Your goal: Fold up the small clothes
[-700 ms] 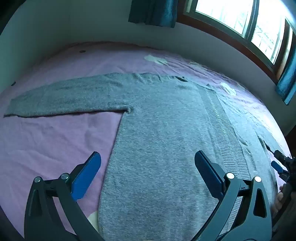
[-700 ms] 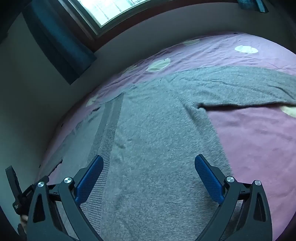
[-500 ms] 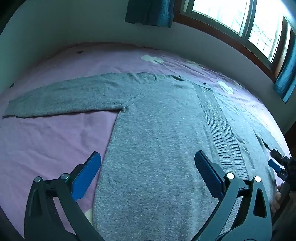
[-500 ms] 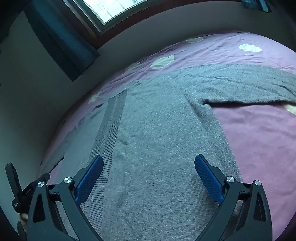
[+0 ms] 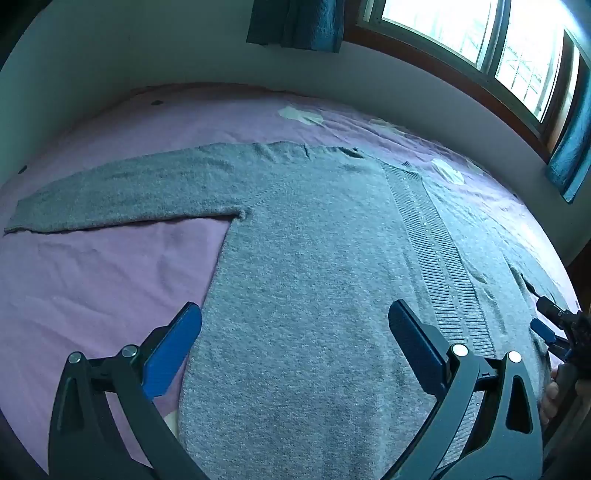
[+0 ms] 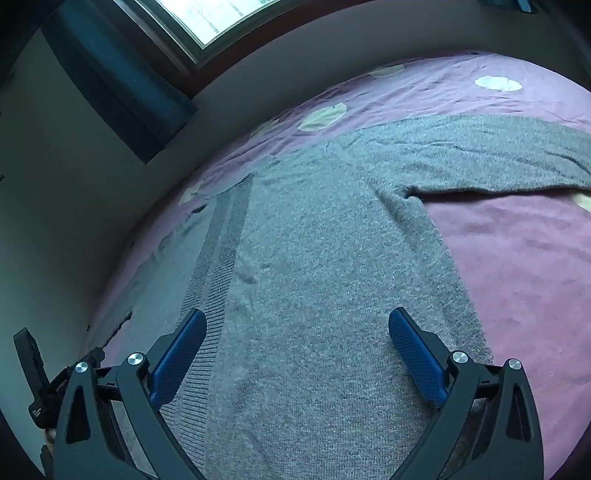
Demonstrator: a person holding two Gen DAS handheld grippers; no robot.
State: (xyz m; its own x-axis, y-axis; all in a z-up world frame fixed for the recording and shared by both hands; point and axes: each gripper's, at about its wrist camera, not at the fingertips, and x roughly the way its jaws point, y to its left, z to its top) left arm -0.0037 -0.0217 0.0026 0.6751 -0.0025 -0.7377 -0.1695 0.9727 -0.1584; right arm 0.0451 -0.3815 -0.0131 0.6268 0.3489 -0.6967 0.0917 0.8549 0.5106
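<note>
1. The grey sweater lies flat and face up on the bed, body spread out, one sleeve stretched toward 9 o'clock in the left wrist view and the other sleeve reaching toward 3 o'clock in the right wrist view.
2. The left gripper stands spread as wide as it goes, blue pads apart, nothing between them and nothing held.
3. The right gripper is likewise fully spread and holds nothing; whether either tool's tips touch the knit cannot be told.
4. The purple bedsheet with pale round spots covers the bed; a window with teal curtains sits at 1 o'clock above a plain wall.
5. The sweater's body fills the gap between each pair of pads, running toward 12 o'clock; its ribbed central band lies at 2 o'clock from the left gripper and at 10 o'clock from the right one.
6. The left gripper's left pad hangs over the sweater's side edge, bare sheet at 9 o'clock.
7. The right tool shows at 3 o'clock in the left wrist view.
</note>
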